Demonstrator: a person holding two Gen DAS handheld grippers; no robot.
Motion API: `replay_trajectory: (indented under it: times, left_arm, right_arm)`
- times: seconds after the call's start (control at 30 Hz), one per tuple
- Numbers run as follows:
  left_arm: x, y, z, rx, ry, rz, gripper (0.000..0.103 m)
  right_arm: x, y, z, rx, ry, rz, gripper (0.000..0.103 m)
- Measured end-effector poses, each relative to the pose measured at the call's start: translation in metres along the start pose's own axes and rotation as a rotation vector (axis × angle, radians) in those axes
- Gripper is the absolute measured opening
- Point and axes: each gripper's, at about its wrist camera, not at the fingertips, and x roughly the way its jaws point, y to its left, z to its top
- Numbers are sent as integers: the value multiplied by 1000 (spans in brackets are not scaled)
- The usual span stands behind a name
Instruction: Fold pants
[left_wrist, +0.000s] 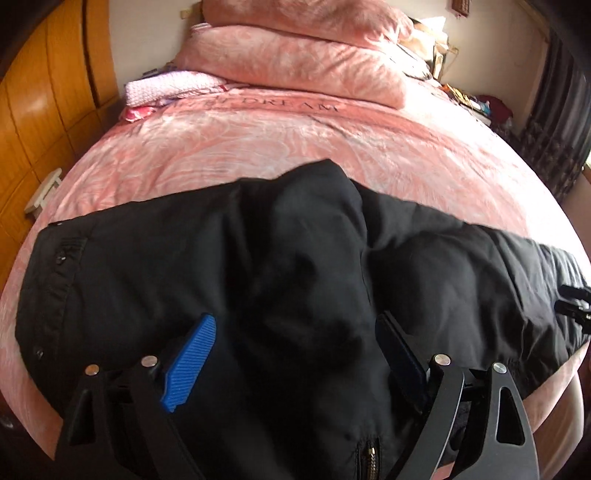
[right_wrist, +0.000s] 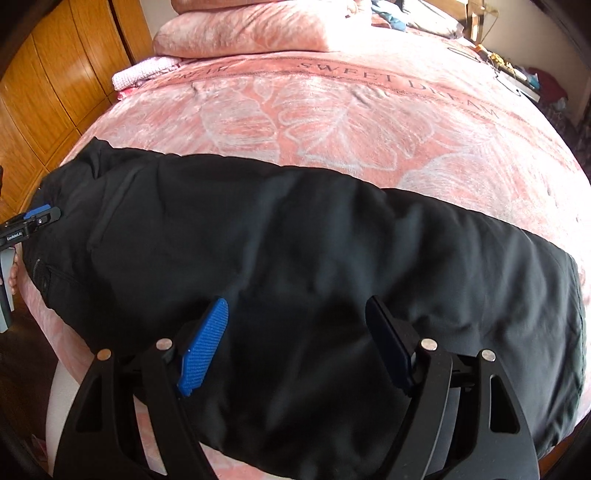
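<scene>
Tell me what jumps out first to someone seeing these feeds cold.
The black pants lie crosswise over the near part of the pink bed cover. Each claw, left and right, is open over the dark cloth. Pink pillows are stacked at the far end, with wooden cabinets on the left.

One pair of black pants (left_wrist: 295, 258), two hand-held grippers (left_wrist: 295, 354), two pink pillows (left_wrist: 295, 70)
</scene>
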Motion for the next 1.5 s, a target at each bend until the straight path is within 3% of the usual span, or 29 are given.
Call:
replay_trajectory:
  times: [0.1,0.17,0.23,0.33,0.53,0.67,0.8,1.0,1.07,1.13,1.2,1.3,1.4,1.5]
  left_arm:
    - [-46,23,-12,-140,-91,-10,89]
    - [-66,47,-25,-259,-111,-16,90]
    - [-74,75,-43,-405,-97,-15,90]
    - [-70,97,-67,-529,-54,-26,88]
    - [-47,89,-83,-619,15,-131,84]
    - [-32,84,-87,-662,56,-118,80]
    - [-30,85,-90,-705,59,-117,78]
    - [-27,101,-101,-895,13,-188,78]
    - [-26,104,-101,-932,-5,-210,73]
    - [-27,104,-100,-944,-24,-220,53]
    - [-29,104,-99,-959,-43,-222,42]
    - [-31,106,-100,-957,-48,-158,10]
    - [-39,106,-110,-1001,-100,-150,7]
    - [-53,94,-112,-951,-154,-79,6]
  right_arm:
    - [-14,6,1,11,-34,61,77]
    - [-18,16,3,-3,-44,80,77]
    - [-16,29,5,-25,-42,98,77]
    - [-8,48,8,-59,-31,121,77]
    - [-2,79,12,-122,-19,156,77]
    - [-1,91,16,-146,-27,168,77]
    - [11,92,21,-142,-12,168,77]
    - [29,91,16,-146,15,158,78]
    - [31,91,14,-152,15,154,79]
    - [32,93,14,-161,15,150,79]
    - [33,93,13,-165,15,150,81]
    - [34,95,12,-168,15,146,83]
    - [34,99,11,-175,15,134,83]
    - [34,100,13,-171,17,137,83]
